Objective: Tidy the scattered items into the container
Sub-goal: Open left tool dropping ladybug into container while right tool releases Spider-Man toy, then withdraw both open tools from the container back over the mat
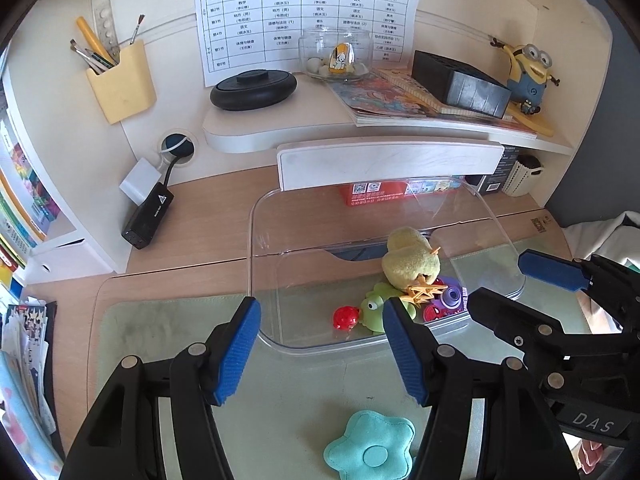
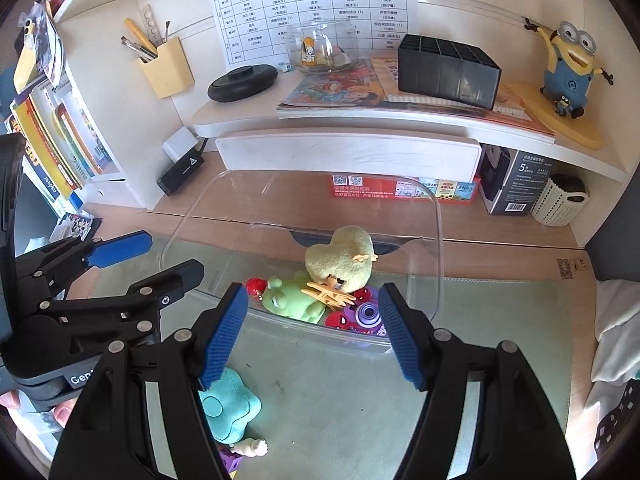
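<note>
Progress check, left to right.

Left claw [image 1: 320, 344]: jaws apart, nothing between the pads. It hangs over the near rim of the bin [image 1: 256, 240], above the mat [image 1: 168, 332].

Still out of the bin, on the mat at the near edge: teal flower cushion [image 1: 370, 446], lying flat just near of the left claw. In the right wrist view a small pale figure [image 2: 252, 448] and a purple block [image 2: 230, 462] lie just beside the cushion, partly hidden by the claw body. So at least three items left, by my count.

In the bin, bunched in its near right corner: red ball [image 1: 346, 317], green frog [image 1: 380, 308], yellow chick [image 1: 412, 260] on top, purple toy [image 1: 450, 296] under the chick's feet. Far half of the bin is bare.

Right claw [image 2: 312, 332]: jaws apart, empty, poised over the bin's near wall close to the pile.

Judgement: roughly halfway or a little past. Both claws free; the cushion group is nearest the left one.
</note>
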A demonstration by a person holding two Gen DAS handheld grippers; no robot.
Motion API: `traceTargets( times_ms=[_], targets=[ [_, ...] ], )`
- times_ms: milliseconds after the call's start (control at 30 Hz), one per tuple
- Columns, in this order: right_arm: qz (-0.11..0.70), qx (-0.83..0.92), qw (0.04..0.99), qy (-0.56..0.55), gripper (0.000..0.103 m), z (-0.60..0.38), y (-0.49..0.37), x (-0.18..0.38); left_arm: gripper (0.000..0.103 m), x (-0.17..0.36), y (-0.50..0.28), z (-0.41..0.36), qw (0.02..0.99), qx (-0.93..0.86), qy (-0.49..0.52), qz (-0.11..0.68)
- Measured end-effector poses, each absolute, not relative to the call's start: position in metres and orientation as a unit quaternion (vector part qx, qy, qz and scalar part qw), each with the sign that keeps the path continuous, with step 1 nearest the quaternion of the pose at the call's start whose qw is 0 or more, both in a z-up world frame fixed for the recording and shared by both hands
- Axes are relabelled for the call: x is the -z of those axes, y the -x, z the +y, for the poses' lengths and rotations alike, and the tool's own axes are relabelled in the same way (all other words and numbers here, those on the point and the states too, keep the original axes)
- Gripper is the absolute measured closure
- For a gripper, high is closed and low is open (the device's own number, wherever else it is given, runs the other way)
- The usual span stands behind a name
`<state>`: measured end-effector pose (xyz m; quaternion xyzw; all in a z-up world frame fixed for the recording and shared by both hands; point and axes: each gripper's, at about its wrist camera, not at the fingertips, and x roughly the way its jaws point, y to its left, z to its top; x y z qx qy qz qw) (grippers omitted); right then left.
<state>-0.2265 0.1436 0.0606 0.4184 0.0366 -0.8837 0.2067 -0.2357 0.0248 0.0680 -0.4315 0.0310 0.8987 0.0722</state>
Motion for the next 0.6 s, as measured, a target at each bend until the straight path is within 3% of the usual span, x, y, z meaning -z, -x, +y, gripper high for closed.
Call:
traceTargets(
  times_ms=[600],
  targets=[
    [0.05,0.892,0.226,-0.387,0.038,0.145,0.179,-0.075,0.043,-0.085,0.192,0.02,0.073,-0.91,0.407,0.025]
  ],
)
